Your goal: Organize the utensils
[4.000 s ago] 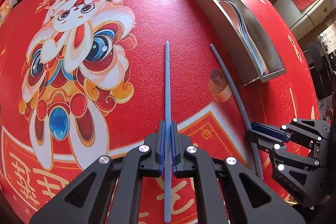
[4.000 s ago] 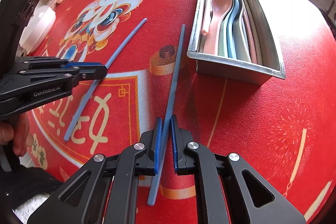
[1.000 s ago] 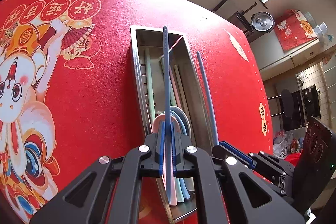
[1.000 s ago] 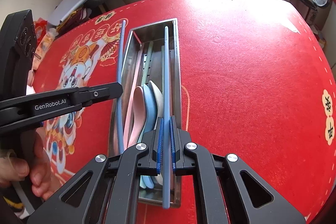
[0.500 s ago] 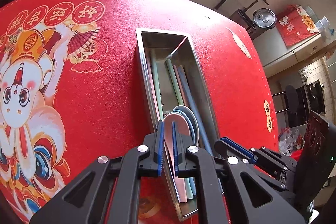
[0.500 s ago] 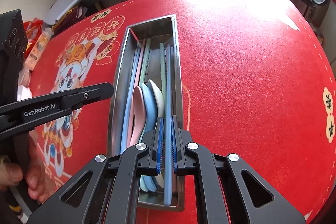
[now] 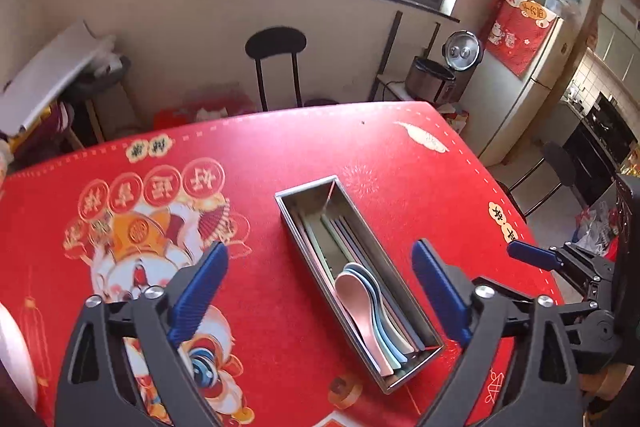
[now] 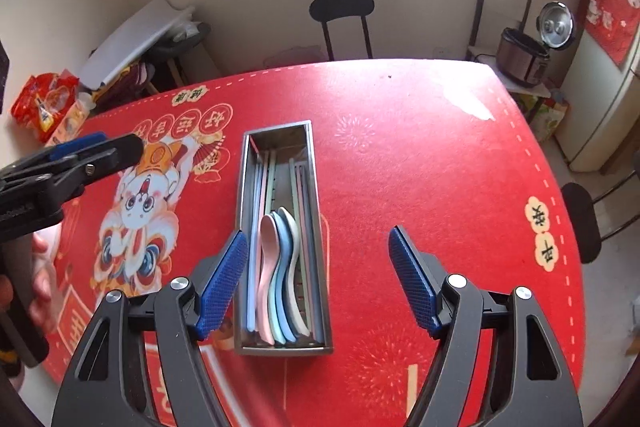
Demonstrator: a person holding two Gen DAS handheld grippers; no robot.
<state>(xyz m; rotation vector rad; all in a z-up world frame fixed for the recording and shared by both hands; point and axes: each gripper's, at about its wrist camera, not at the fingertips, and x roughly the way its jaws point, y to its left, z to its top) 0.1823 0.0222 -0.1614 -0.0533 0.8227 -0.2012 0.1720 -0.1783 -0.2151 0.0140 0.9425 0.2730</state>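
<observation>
A steel utensil tray lies on the red printed table mat. It holds several pastel spoons and several chopsticks laid lengthwise. My left gripper is open wide and empty, raised above the tray's near end. My right gripper is open wide and empty, raised above the tray's near end. The right gripper also shows at the right edge of the left wrist view, and the left gripper shows at the left edge of the right wrist view.
A black chair stands beyond the table's far edge. A rice cooker sits on a low stand at the right. Snack packets and a white board lie at the left. Another chair stands at right.
Both grippers have let go of their blue chopsticks, which now lie in the tray. Both have opened wide and lifted up and back from the tray.
</observation>
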